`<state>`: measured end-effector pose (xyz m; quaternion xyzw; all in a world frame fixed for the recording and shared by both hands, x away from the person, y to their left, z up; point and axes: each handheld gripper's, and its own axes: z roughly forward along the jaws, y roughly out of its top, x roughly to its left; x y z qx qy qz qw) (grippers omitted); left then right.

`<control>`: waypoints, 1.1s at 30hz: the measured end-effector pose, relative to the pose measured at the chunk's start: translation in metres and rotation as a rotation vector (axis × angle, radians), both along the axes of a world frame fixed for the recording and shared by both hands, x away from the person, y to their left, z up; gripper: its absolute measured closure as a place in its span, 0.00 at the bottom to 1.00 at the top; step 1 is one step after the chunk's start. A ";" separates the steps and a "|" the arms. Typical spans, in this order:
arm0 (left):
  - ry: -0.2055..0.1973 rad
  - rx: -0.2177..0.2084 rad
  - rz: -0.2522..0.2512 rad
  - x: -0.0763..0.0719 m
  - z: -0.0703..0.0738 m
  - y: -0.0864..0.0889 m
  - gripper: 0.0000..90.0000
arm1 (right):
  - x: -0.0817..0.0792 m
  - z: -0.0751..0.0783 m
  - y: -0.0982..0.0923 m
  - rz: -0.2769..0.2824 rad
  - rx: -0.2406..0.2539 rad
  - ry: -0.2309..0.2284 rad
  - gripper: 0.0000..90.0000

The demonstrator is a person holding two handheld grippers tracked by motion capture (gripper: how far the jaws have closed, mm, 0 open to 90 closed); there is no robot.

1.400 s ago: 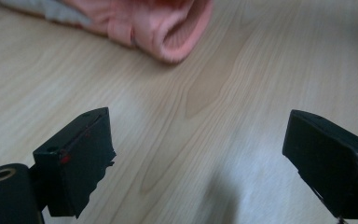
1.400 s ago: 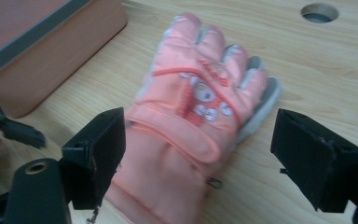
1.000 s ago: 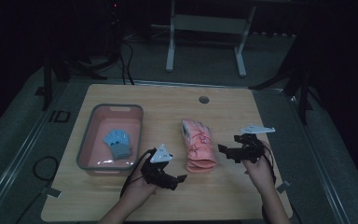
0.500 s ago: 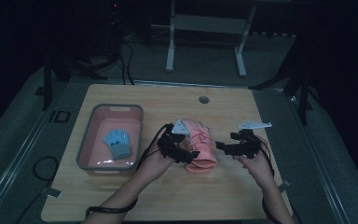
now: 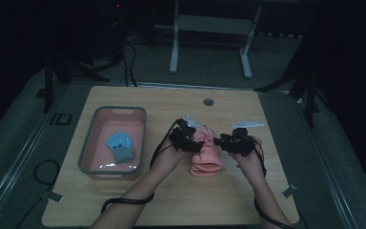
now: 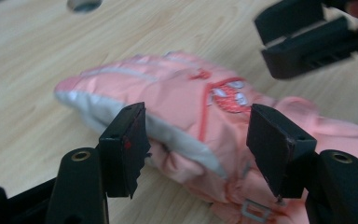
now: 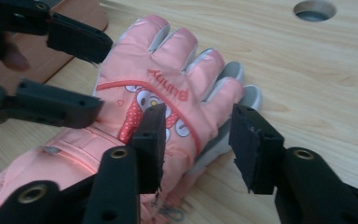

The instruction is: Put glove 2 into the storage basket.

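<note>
My left gripper (image 5: 190, 139) and right gripper (image 5: 228, 142) flank the pink glove (image 5: 206, 155) lying flat near the middle of the wooden table (image 5: 276, 119), right of the pink bin (image 5: 86, 152). Both sets of jaws have just been closing, straddling the glove's edges, pads not yet pressing.

"BUNNY" in red letters, seen upside down, on pink glove (image 7: 168, 107) back.
</note>
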<state>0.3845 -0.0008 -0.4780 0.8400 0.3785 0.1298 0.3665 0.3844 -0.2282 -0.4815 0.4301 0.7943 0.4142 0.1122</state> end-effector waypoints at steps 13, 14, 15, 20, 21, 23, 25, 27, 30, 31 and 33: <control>0.295 -0.186 0.073 0.017 -0.053 0.009 0.29 | 0.017 -0.043 0.006 -0.021 0.048 0.218 0.50; 0.318 -0.202 0.072 0.018 -0.057 0.010 0.29 | 0.019 -0.046 0.005 -0.027 0.070 0.250 0.48; 0.327 -0.217 0.077 0.019 -0.059 0.011 0.28 | 0.022 -0.049 0.003 -0.039 0.084 0.278 0.46; 0.411 -0.336 0.041 0.026 -0.073 0.016 0.38 | 0.030 -0.060 0.001 -0.026 0.145 0.351 0.52; 0.420 -0.355 0.030 0.026 -0.075 0.017 0.41 | 0.030 -0.060 0.001 -0.023 0.154 0.353 0.56; 0.420 -0.355 0.013 0.027 -0.074 0.019 0.50 | 0.028 -0.058 0.004 -0.011 0.144 0.331 0.65; 0.421 -0.350 0.006 0.027 -0.071 0.019 0.59 | 0.024 -0.055 0.008 -0.003 0.114 0.299 0.74; 0.422 -0.347 0.008 0.027 -0.070 0.019 0.65 | 0.023 -0.053 0.010 -0.005 0.103 0.287 0.77; 0.426 -0.344 0.011 0.026 -0.066 0.019 0.70 | 0.021 -0.050 0.013 -0.015 0.085 0.267 0.82; 0.426 -0.342 0.011 0.025 -0.064 0.019 0.71 | 0.020 -0.048 0.014 -0.015 0.081 0.263 0.83; 0.424 -0.336 0.007 0.025 -0.062 0.019 0.72 | 0.019 -0.046 0.014 -0.021 0.087 0.266 0.84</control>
